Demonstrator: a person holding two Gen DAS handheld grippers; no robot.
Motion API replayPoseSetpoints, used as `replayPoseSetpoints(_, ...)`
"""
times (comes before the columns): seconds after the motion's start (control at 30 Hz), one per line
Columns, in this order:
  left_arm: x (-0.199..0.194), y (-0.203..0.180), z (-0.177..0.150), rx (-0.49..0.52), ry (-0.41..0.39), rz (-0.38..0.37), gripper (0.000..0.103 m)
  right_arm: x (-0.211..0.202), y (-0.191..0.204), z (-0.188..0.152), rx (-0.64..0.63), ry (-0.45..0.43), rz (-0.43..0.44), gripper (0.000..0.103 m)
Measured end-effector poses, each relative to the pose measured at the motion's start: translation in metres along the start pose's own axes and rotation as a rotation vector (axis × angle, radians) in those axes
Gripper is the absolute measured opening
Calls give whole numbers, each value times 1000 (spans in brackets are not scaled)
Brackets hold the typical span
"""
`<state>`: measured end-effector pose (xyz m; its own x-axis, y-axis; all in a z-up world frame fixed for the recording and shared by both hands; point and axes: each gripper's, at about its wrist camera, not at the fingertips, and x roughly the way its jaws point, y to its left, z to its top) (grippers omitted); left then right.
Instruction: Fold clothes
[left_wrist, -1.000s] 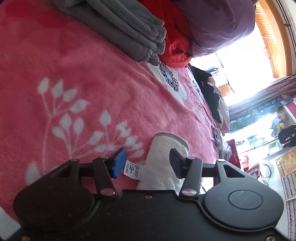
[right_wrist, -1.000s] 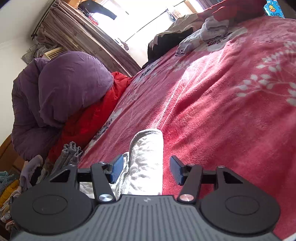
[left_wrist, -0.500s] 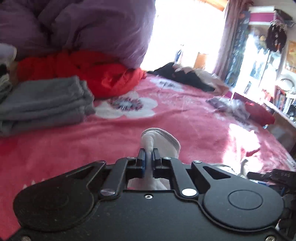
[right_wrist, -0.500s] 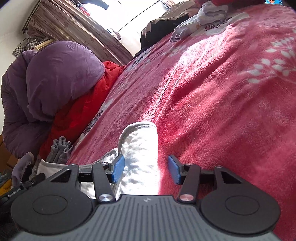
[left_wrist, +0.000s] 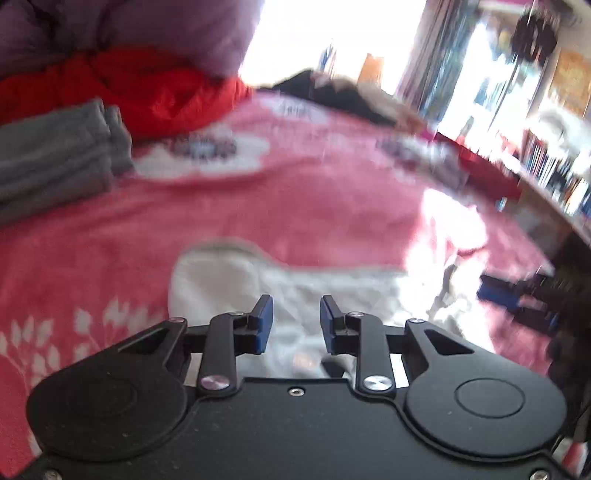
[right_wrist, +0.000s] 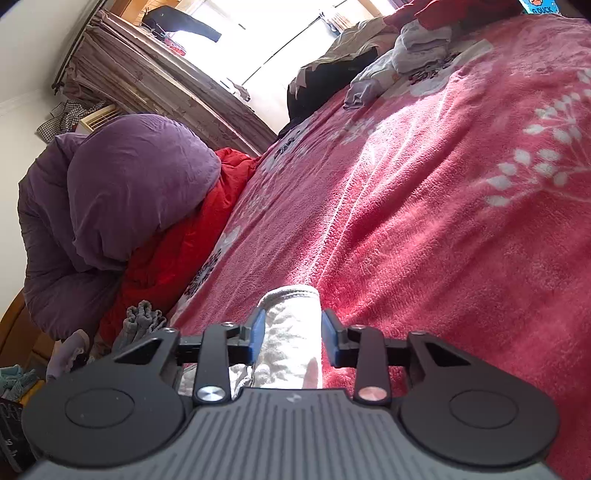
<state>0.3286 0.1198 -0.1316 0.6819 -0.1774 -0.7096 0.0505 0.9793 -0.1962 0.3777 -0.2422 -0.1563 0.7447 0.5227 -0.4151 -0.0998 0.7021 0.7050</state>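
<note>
- Lying on the one pink flowered bed blanket (left_wrist: 295, 206) is one white fleece garment (left_wrist: 295, 288), spread just ahead of both tools.
- Left tongs (left_wrist: 296, 321): two blue pads (left_wrist: 264, 325) stand a little apart above the white fleece, pressing nothing; the jaws have just been opening.
- Right tongs (right_wrist: 293, 334): the jaws have just been closing, and both pads touch the sides of the garment's rolled end (right_wrist: 291, 325), pinching it.
- One folded grey stack (left_wrist: 55, 158) sits well apart at the left.
- One red quilt (right_wrist: 177, 251) and one purple quilt (right_wrist: 122, 192) are piled behind it.
- Several crumpled clothes (right_wrist: 399, 62) lie at the bed's far end; their number cannot be told.
</note>
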Motion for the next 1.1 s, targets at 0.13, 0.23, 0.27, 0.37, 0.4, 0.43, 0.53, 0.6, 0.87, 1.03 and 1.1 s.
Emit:
replayPoseSetpoints(0.13,-23,-9,9,-1,-96,-37,29,8,8,-2,-25,28,30,28)
replayPoseSetpoints(0.23,-39,1,15,-90,-148,-105,42,16,11,-4,-44,73,29,28)
replayPoseSetpoints(0.27,-40,10,14,-133,-147,-125,42,20,11,-6,-52,96,23,28)
replayPoseSetpoints(0.37,-40,35,16,-275,-138,-149,42,30,12,-9,-89,137,-17,24)
replayPoseSetpoints(0.4,-44,43,16,-310,-148,-167,42,28,14,-8,-94,131,-21,23)
replayPoseSetpoints(0.43,-50,50,17,-343,-160,-185,42,26,16,-7,-100,126,-25,24)
replayPoseSetpoints(0.53,-59,67,16,-407,-185,-236,42,16,29,-2,-180,93,-32,24)
replayPoseSetpoints(0.6,-58,75,15,-448,-181,-285,42,11,35,-1,-224,78,-6,24)
replayPoseSetpoints(0.87,-7,68,2,-422,-35,-217,46,40,40,-21,-326,190,-72,23)
replayPoseSetpoints(1.03,-39,55,12,-356,-160,-301,46,29,40,-14,-292,160,-39,25)
replayPoseSetpoints(1.1,-46,44,15,-300,-189,-308,46,21,40,-9,-275,129,-33,25)
